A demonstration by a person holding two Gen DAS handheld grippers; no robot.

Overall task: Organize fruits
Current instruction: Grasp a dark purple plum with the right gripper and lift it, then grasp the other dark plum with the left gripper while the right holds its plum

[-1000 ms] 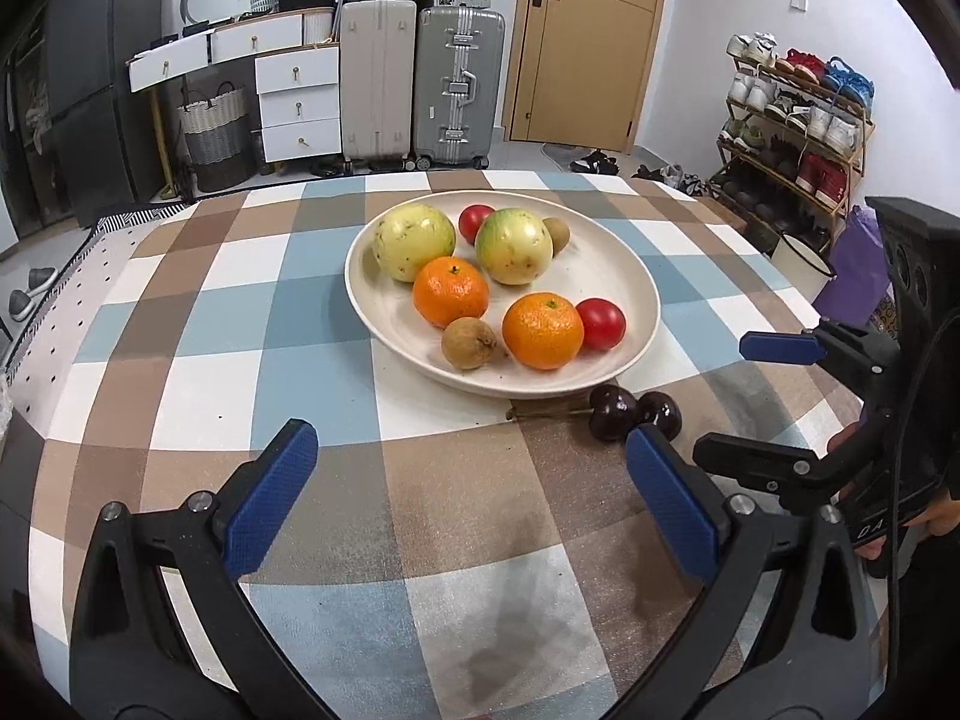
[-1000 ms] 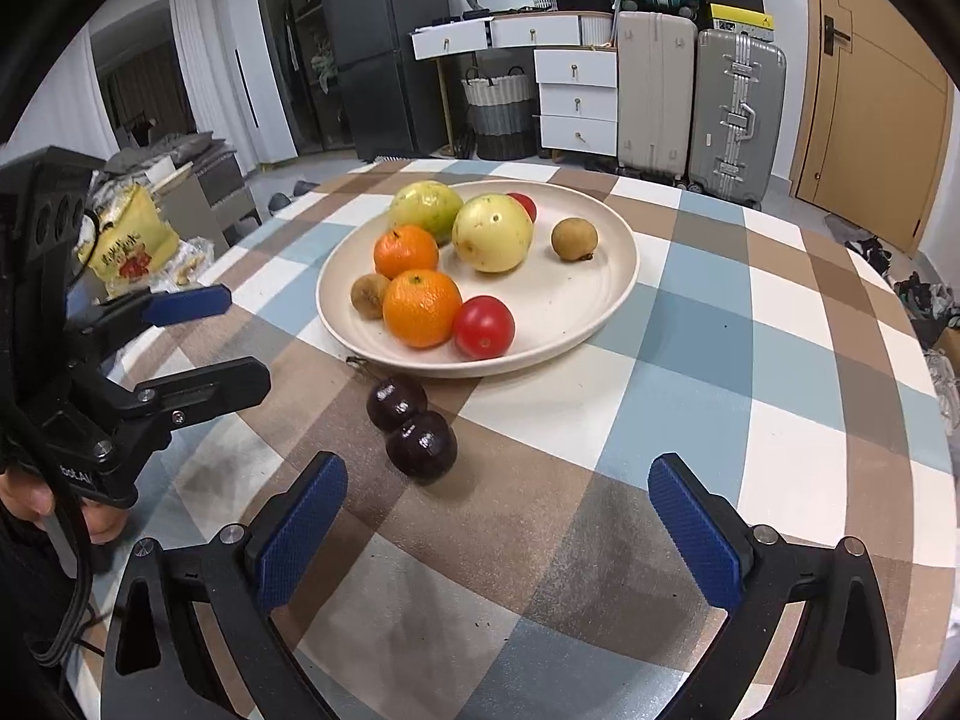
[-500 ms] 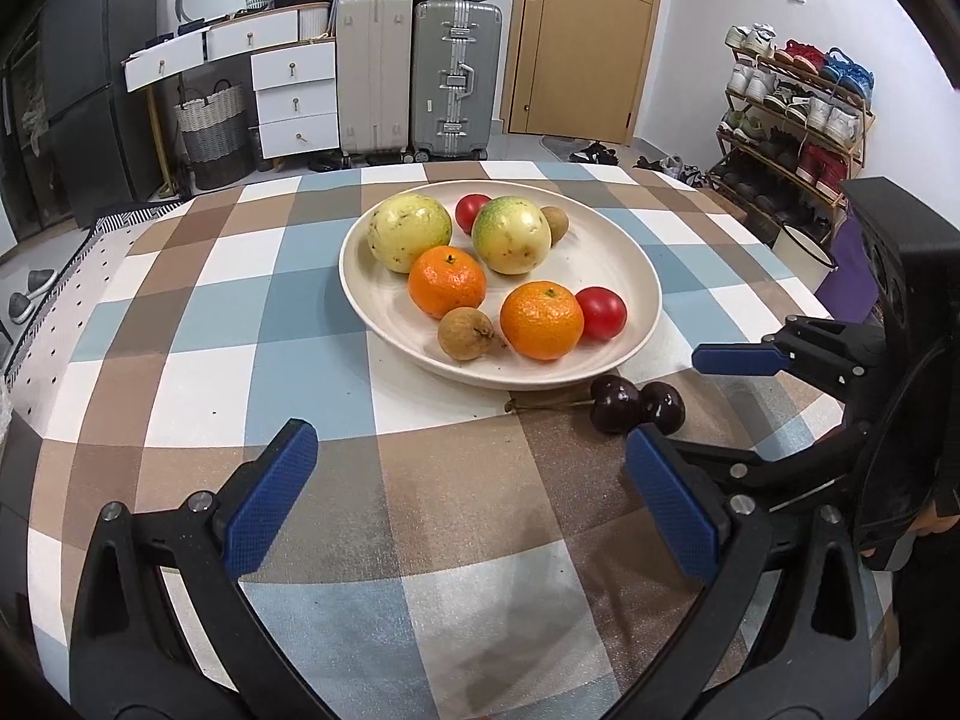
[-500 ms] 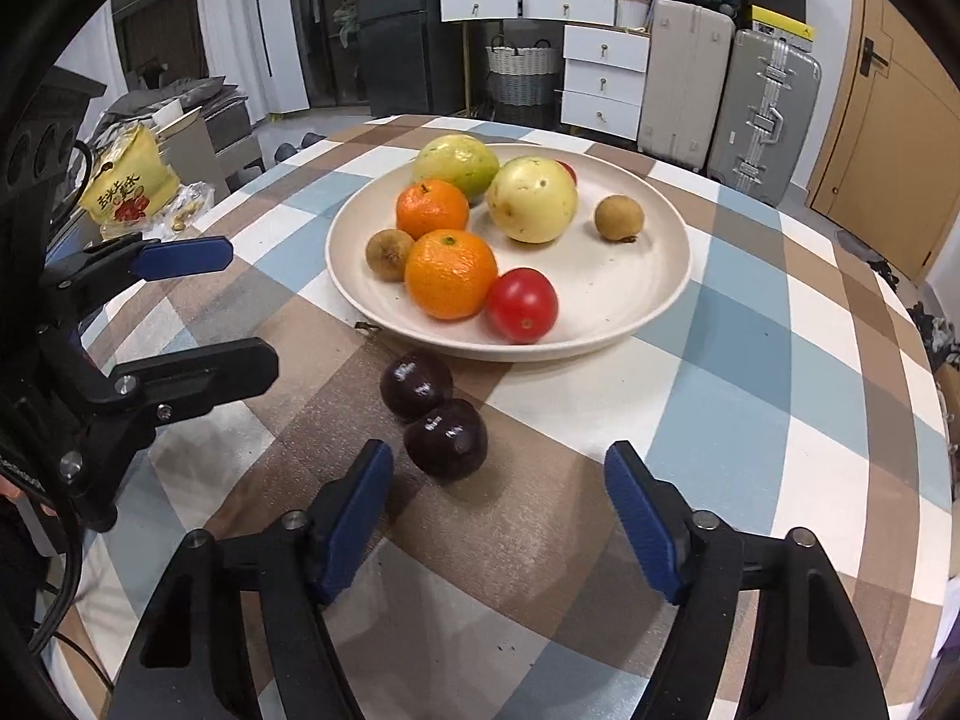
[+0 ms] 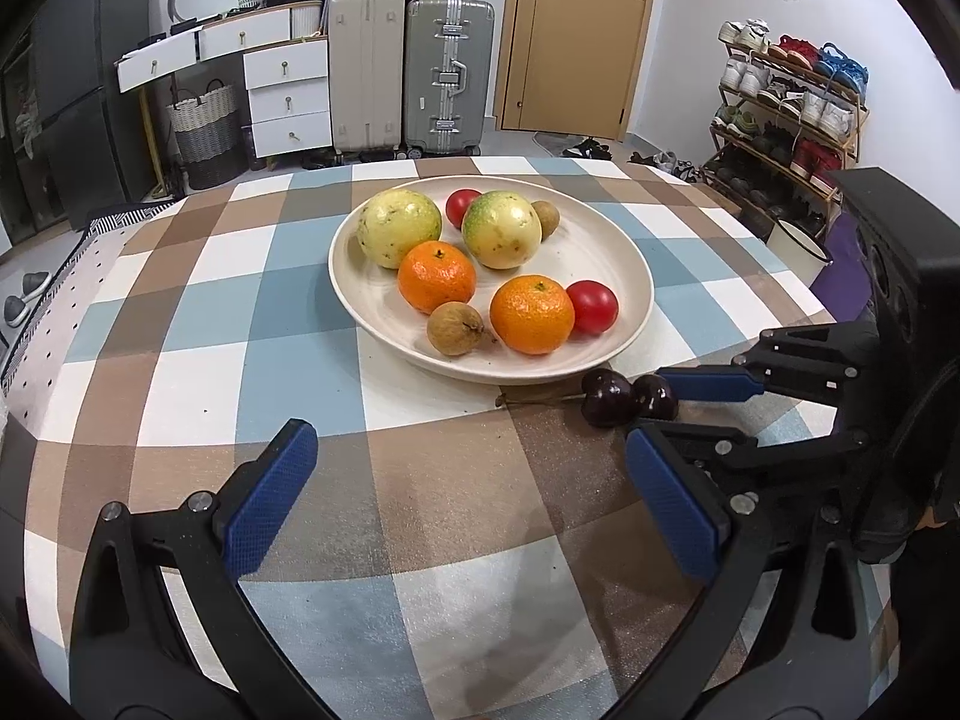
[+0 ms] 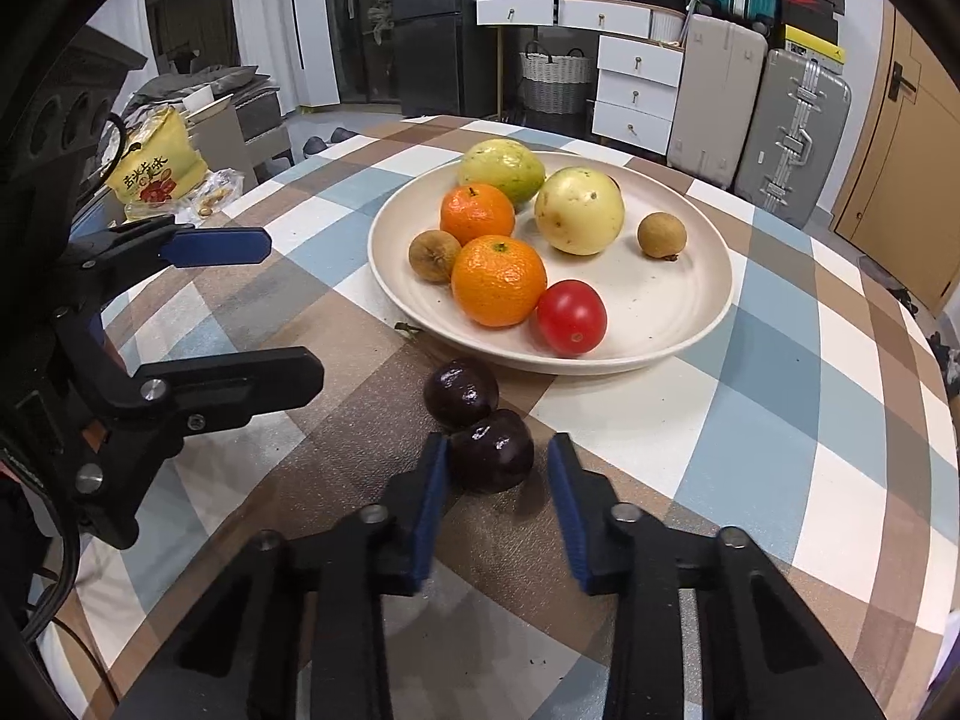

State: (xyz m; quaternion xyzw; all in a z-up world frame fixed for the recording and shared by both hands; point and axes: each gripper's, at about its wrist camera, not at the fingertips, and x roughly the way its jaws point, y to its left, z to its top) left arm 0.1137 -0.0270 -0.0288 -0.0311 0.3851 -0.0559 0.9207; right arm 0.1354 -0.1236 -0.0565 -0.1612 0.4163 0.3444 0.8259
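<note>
Checked table; plate; dark fruits

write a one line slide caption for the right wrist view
Right tool open around the nearer dark plum on the checked tablecloth, just short of the fruit-filled plate.

Walls: painted white, seen behind the furniture in both views.
Door: wooden, tan, shut, fitted with a dark lever handle.
Suitcases: two hard-shell cases, one beige and one silver, stood upright just left of the door; boxes and bags are stacked above them.
Drawer unit: white, with small round knobs; upper drawers are left pulled out.
Basket: woven, grey and cream, set on the floor beside the drawers.
Shoe rack: open shelves filled with shoes, placed along the right wall.
Fridge: dark, tall, stood at the back.
Floor: grey, pale.
Light: even and indoor.
</note>
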